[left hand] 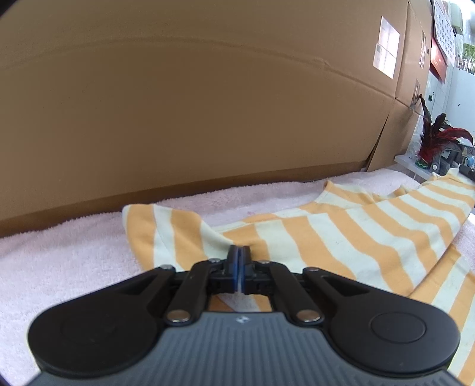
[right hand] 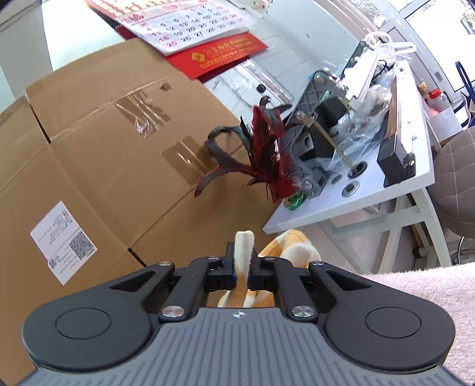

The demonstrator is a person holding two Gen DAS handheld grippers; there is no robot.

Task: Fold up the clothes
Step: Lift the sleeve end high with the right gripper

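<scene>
1 garment is in play: a striped shirt [left hand: 341, 234], orange and cream in broad bands, soft knit with a few shallow wrinkles. It lies on a pink towel [left hand: 59, 261] of fluffy terry that covers the work surface. In the left wrist view its long axis runs from the near left away to the far right, and a short sleeve sticks out toward the cardboard at the left.

2 grippers show, 1 per view, both black with ribbed grey bodies. The left gripper [left hand: 239, 252] has its 2 blue-padded fingers pressed together on a fold of the shirt near the sleeve seam, low on the towel. The right gripper [right hand: 243, 255] is pinched on a bunched cream edge of the shirt [right hand: 244, 243], which pokes up between the fingers as a rounded double lip; more striped cloth hangs below and beside it, lifted off the towel [right hand: 430, 291].

Behind the towel stand large brown cardboard boxes [left hand: 193, 104], smooth and creased; at least 2 are visible in the right wrist view, taped with clear strips, 1 bearing a white printed label [right hand: 63, 242]. 1 white table [right hand: 341, 205] holds grey metal hardware, plastic bags and 1 tuft of red and black feathers [right hand: 270, 154]. 1 wall calendar [right hand: 190, 26] with a red base hangs above.
</scene>
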